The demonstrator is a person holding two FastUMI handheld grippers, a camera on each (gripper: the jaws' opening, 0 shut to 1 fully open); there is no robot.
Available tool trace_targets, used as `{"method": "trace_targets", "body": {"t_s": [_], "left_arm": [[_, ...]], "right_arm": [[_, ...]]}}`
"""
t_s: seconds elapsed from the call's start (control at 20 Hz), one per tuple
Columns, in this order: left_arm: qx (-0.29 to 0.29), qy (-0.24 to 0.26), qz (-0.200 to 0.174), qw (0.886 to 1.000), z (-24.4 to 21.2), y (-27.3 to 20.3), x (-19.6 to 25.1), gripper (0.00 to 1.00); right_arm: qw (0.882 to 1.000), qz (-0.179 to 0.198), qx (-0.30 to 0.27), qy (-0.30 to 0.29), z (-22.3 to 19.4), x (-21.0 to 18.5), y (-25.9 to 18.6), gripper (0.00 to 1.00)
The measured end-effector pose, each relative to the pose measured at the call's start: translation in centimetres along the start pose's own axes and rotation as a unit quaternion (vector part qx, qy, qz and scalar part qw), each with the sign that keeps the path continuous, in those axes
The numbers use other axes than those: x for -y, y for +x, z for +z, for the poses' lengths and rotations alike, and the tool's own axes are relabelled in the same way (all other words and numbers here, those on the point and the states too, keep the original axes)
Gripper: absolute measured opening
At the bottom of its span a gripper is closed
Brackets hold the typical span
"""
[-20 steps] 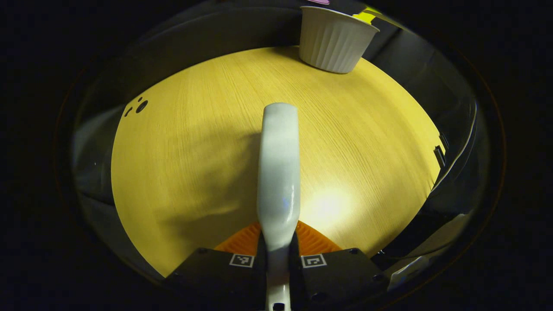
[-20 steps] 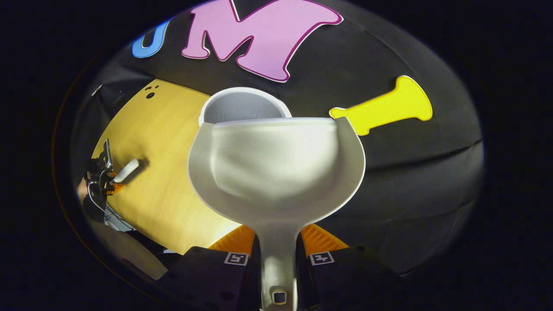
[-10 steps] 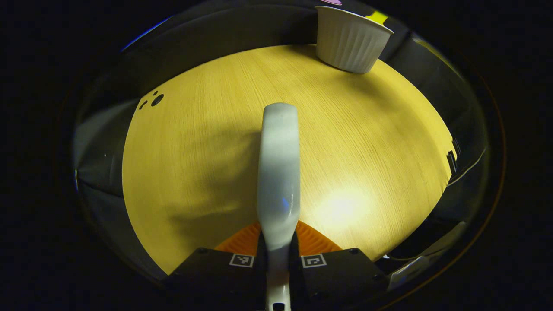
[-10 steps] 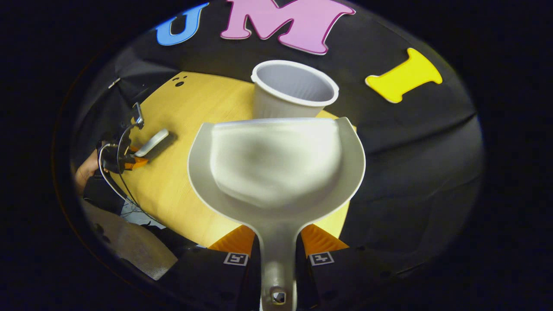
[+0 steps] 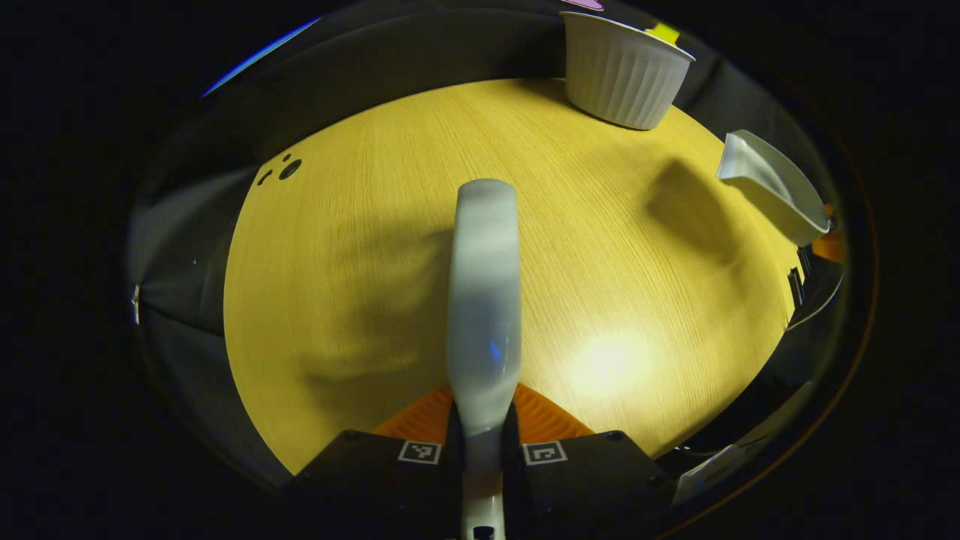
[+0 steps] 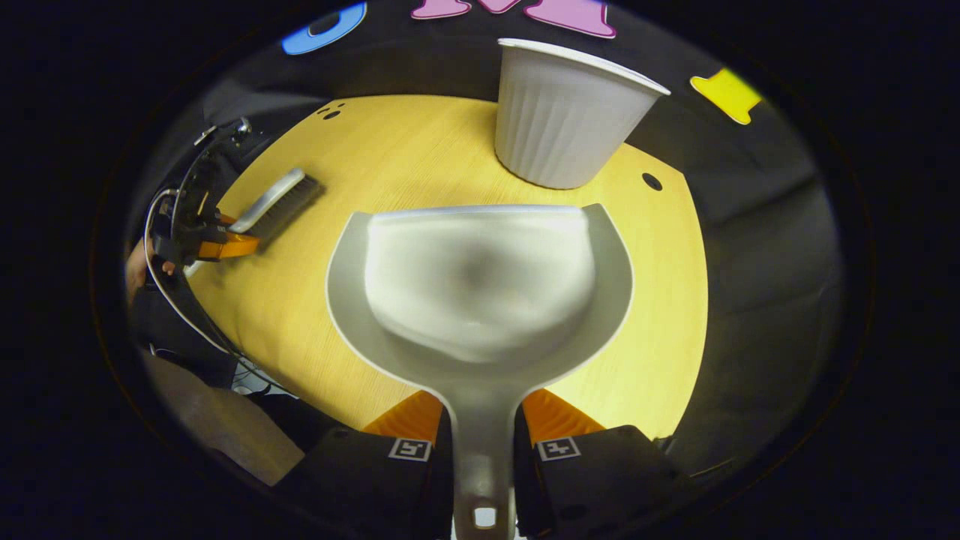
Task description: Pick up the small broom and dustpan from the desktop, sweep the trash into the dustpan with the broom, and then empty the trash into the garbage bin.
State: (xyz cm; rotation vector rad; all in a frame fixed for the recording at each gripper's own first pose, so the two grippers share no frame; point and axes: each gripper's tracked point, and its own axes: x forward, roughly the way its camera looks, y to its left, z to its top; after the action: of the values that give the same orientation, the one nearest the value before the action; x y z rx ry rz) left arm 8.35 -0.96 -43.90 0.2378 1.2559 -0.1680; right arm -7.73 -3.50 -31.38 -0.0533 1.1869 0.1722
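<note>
Here the left tool (image 5: 482, 442) is pinched on the small broom (image 5: 484, 300), both fingers pressed against the narrow end of its handle; the pale back of the broom runs straight away from the camera over the tabletop (image 5: 360, 247). In the right gripper view the same left tool (image 6: 225, 244) sits at the tabletop's (image 6: 660, 300) near-left edge, well apart from the garbage bin (image 6: 562, 112), with the broom (image 6: 277, 201) slanting from it toward the bin, bristles facing down; whether the bristles touch the wood is hard to tell.

The right tool (image 6: 482, 442) is clamped on the stem of the dustpan (image 6: 480, 292), fingers pressing it from both sides. The pan's open mouth points at the garbage bin and sits just short of it, held above the tabletop, its scoop looking empty. In the left gripper view the dustpan (image 5: 769, 196) shows tilted at the right edge, near the garbage bin (image 5: 624, 71), casting a shadow on the wood beside it.

The bin is a white ribbed cup standing upright at the far edge of the tabletop. Two small dark holes (image 5: 283, 169) mark the wood well to the left of the bin.
</note>
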Motion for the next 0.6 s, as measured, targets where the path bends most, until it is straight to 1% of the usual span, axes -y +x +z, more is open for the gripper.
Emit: {"method": "trace_targets", "body": {"t_s": [0.05, 0.1, 0.15, 0.2, 0.35, 0.4, 0.45, 0.6], "left_arm": [[-0.001, -0.001, 0.005, 1.0, -0.1, 0.2, 0.0, 0.25], [-0.002, -0.003, 0.009, 1.0, -0.1, 0.3, 0.0, 0.25], [-0.003, -0.006, 0.012, 1.0, -0.4, 0.6, 0.0, 0.25], [-0.005, -0.009, 0.014, 1.0, -0.7, 0.9, 0.1, 0.25], [-0.012, -0.015, 0.02, 1.0, -1.4, 1.3, 0.1, 0.24], [-0.013, -0.015, 0.023, 1.0, -1.5, 1.4, 0.2, 0.25], [-0.014, -0.014, 0.025, 0.999, -1.5, 1.4, 0.1, 0.25], [-0.016, -0.011, 0.027, 0.999, -1.6, 1.5, 0.2, 0.26]], "right_arm": [[1.0, 0.002, -0.001, -0.003, -0.3, -0.6, 0.9, 0.41], [1.0, 0.005, -0.001, -0.006, -0.5, -1.1, 1.8, 0.32], [1.0, 0.01, 0.0, -0.007, -0.6, -1.6, 2.7, 0.32], [1.0, 0.016, 0.001, -0.01, -0.6, -2.1, 3.6, 0.36], [1.0, 0.019, -0.003, -0.006, -0.8, -2.8, 5.9, 0.37], [1.0, 0.018, -0.007, -0.005, -1.2, -2.9, 6.5, 0.33], [1.0, 0.018, -0.013, -0.005, -1.5, -3.1, 6.9, 0.37], [0.999, 0.034, -0.009, 0.025, -1.5, -3.9, 7.4, 0.37]]}}
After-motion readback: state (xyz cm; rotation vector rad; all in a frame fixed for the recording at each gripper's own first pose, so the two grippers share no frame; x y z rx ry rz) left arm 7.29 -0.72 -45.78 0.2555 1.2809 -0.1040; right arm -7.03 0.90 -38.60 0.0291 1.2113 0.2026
